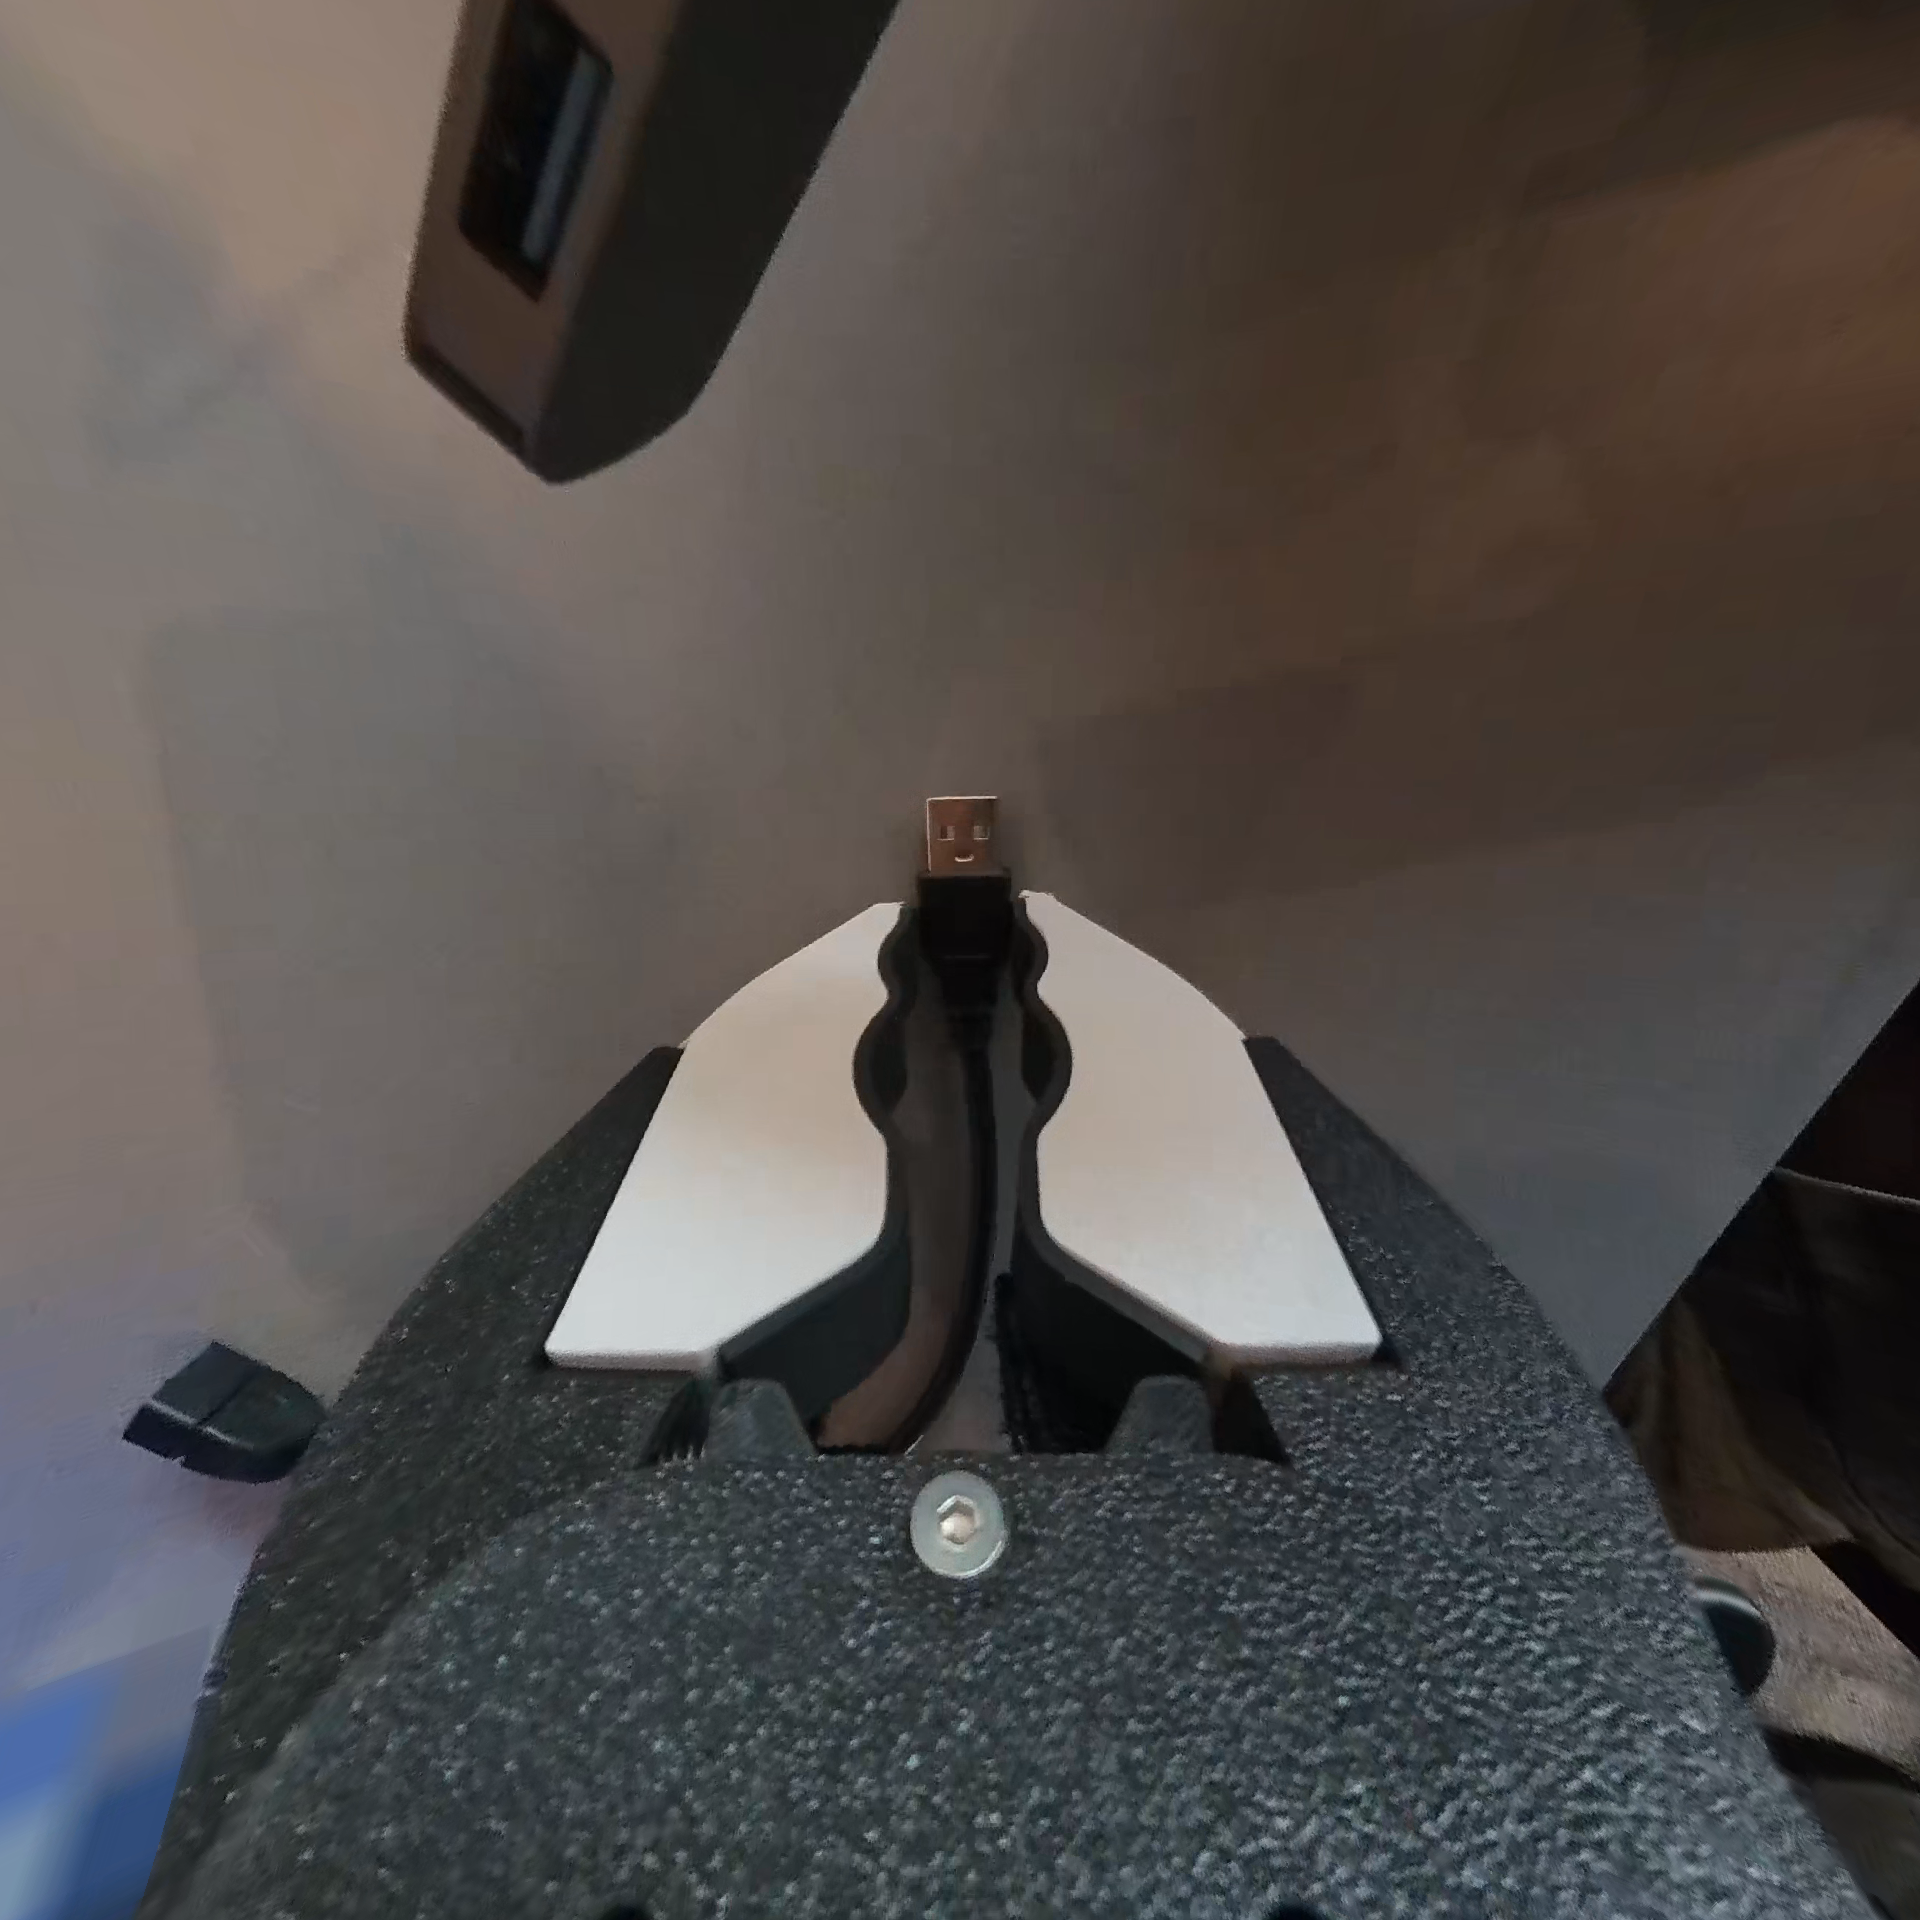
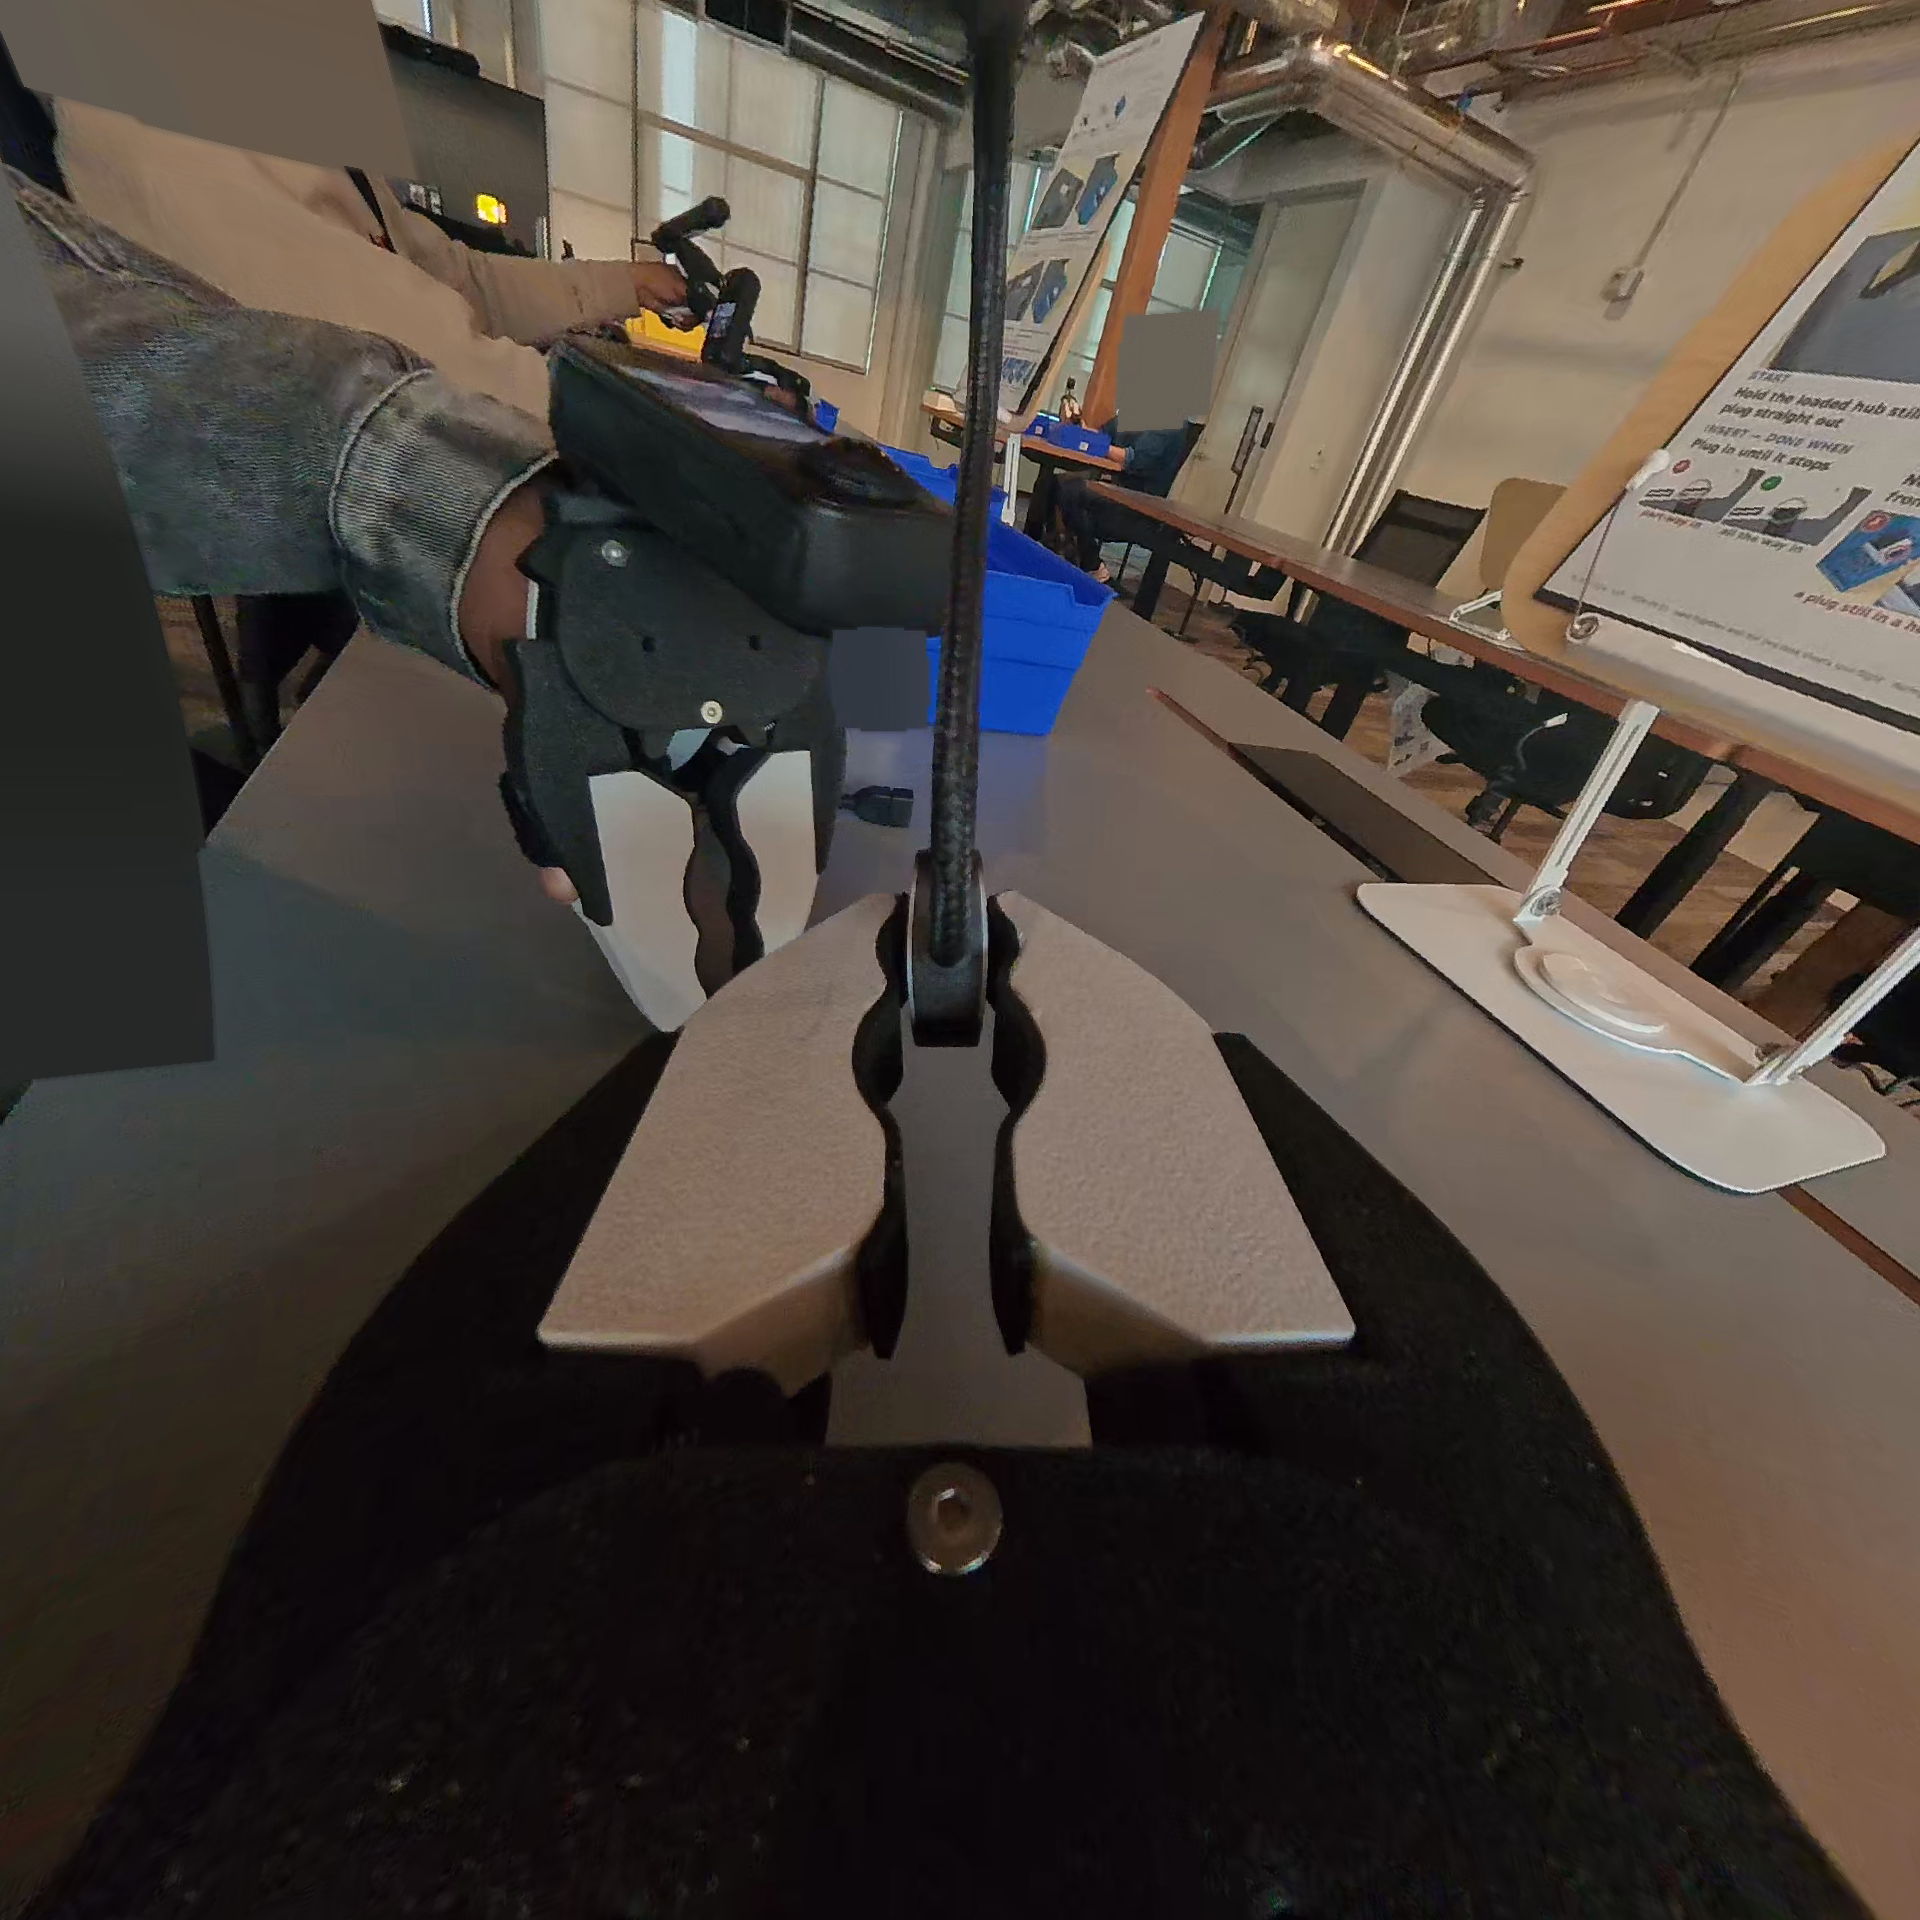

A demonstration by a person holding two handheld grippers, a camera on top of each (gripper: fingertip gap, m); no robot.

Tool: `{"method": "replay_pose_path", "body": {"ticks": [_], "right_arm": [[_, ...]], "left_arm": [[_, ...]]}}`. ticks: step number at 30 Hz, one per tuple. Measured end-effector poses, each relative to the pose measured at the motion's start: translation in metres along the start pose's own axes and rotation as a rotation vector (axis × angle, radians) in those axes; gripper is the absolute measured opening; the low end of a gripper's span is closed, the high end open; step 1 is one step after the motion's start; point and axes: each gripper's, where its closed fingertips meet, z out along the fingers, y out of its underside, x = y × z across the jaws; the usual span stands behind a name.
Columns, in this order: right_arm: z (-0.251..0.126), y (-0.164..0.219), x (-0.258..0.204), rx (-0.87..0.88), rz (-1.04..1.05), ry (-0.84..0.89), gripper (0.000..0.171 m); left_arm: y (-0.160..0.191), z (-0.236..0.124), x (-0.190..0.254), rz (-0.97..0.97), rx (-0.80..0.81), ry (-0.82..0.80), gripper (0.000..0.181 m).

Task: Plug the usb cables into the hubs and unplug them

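Here, in the left wrist view, the left gripper (image 1: 961, 904) has its jaws closed on a USB plug (image 1: 962, 836), metal tip free; a dark hub (image 1: 582, 239) hangs well above over the grey table (image 1: 1351, 623). In the right wrist view, the right gripper (image 2: 948, 935) pinches a braided cable (image 2: 971, 582); this cable partly hides the blue bins (image 2: 1023, 613), and a white stand (image 2: 1621, 1049) is at the right.

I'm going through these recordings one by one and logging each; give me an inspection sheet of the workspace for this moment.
Surface: grey table, mostly bare.
Job's things: USB plug sticks out of the left gripper, unplugged; dark hub hangs above it, apart, one port facing the camera.
Clutter: blue bins, small black connector, white stand holding an instruction board.
Grippers: left shut on the plug's black body; right gripper shut on the braided cable's end piece.
Cables: braided cable rises out of frame; thin black lead runs back between the left fingers.
Surroundings: other tables, windows, a seated person farther off.
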Motion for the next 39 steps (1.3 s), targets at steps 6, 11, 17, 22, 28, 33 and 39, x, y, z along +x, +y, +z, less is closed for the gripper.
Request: {"method": "replay_pose_path", "body": {"ticks": [6, 11, 17, 22, 28, 33, 39], "right_arm": [[-0.001, -0.002, 0.001, 0.007, 0.004, 0.005, 0.012], [-0.003, -0.003, 0.002, 0.015, 0.006, 0.005, 0.012], [0.000, -0.015, -0.005, 0.048, -0.090, 0.024, 0.011], [0.008, -0.046, -0.020, 0.027, -0.455, 0.145, 0.012], [0.017, -0.066, -0.031, -0.013, -0.789, 0.291, 0.011], [0.026, -0.067, -0.036, -0.157, -1.140, 0.375, 0.011], [0.039, -0.058, -0.047, -0.246, -1.297, 0.331, 0.011]], "left_arm": [[0.000, 0.000, -0.001, 0.042, 0.000, 0.020, 0.016], [0.010, -0.006, -0.004, -0.002, 0.078, 0.028, 0.016], [0.012, -0.058, -0.005, -0.088, 0.242, 0.078, 0.016], [0.003, -0.115, -0.004, -0.083, 0.340, 0.051, 0.016], [-0.006, -0.148, -0.008, 0.002, 0.358, -0.066, 0.016], [-0.011, -0.145, -0.017, 0.031, 0.348, -0.109, 0.016], [-0.021, -0.140, -0.018, 0.088, 0.363, -0.117, 0.016]]}}
